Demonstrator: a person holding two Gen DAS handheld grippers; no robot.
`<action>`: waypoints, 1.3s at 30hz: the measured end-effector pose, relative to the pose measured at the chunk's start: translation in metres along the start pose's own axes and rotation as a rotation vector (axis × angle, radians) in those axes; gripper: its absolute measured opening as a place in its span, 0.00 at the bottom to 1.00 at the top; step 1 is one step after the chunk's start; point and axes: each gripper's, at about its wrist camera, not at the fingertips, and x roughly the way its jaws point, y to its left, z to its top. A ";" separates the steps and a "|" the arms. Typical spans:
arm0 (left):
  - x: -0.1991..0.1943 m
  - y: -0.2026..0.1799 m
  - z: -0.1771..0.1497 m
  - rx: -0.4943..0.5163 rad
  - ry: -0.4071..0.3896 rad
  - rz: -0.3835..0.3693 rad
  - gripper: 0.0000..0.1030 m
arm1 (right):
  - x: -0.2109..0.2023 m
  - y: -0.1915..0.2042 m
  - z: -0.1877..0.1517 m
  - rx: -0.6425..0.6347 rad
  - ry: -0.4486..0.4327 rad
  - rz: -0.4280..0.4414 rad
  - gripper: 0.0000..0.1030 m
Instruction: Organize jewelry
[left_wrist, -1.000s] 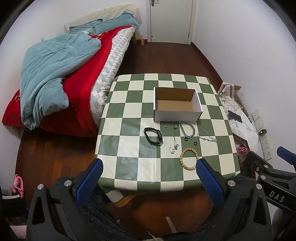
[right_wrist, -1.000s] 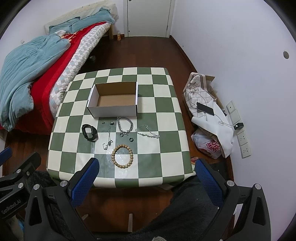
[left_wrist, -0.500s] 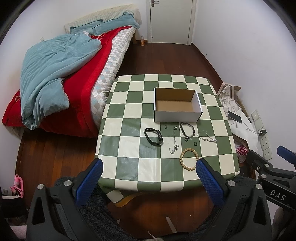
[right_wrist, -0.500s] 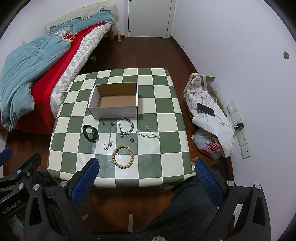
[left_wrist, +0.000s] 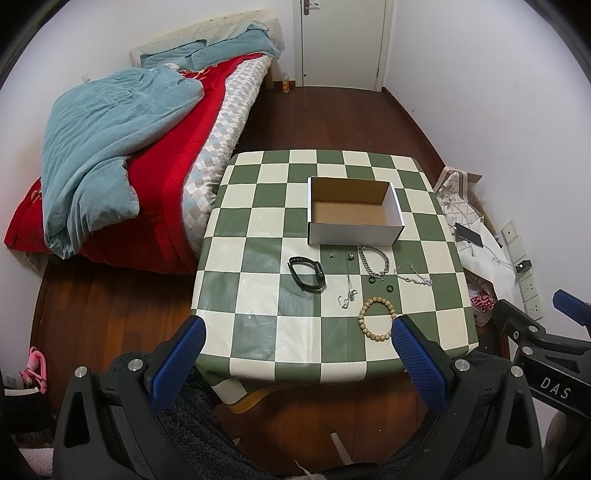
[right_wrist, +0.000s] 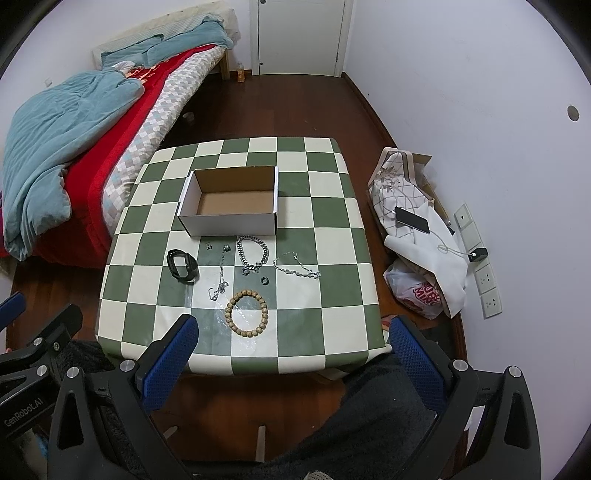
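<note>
**Nothing in the box yet**

The white box (left_wrist: 354, 230) sits on the checkered table (left_wrist: 258, 332) and it is empty inside. All the jewelry lies in front of it, on the side near the person. There is a black band (left_wrist: 306, 273), a thin chain (left_wrist: 348, 284), a thick silver chain (left_wrist: 375, 260), a sparkly chain (left_wrist: 412, 275), a wooden bead bracelet (left_wrist: 376, 319) and two small dark rings (right_wrist: 255, 276) (some tiny bits by the box are too small to name).

The left gripper (left_wrist: 295, 363) has its fingers spread wide and holds nothing. The right gripper (right_wrist: 293, 360) is the same. Both hang back from the table edge.

So the job looks like it is just starting. Every piece has yet to go into the box.
</note>
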 end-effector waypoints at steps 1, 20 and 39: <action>0.000 0.000 0.000 -0.002 -0.001 0.000 0.99 | 0.000 0.000 0.000 0.000 0.000 -0.001 1.00; -0.001 0.010 0.004 -0.017 -0.013 0.007 0.99 | -0.008 -0.002 0.008 -0.002 -0.006 0.008 1.00; 0.178 -0.021 0.006 0.098 0.121 0.199 0.99 | 0.190 -0.058 0.031 0.106 0.153 0.033 0.74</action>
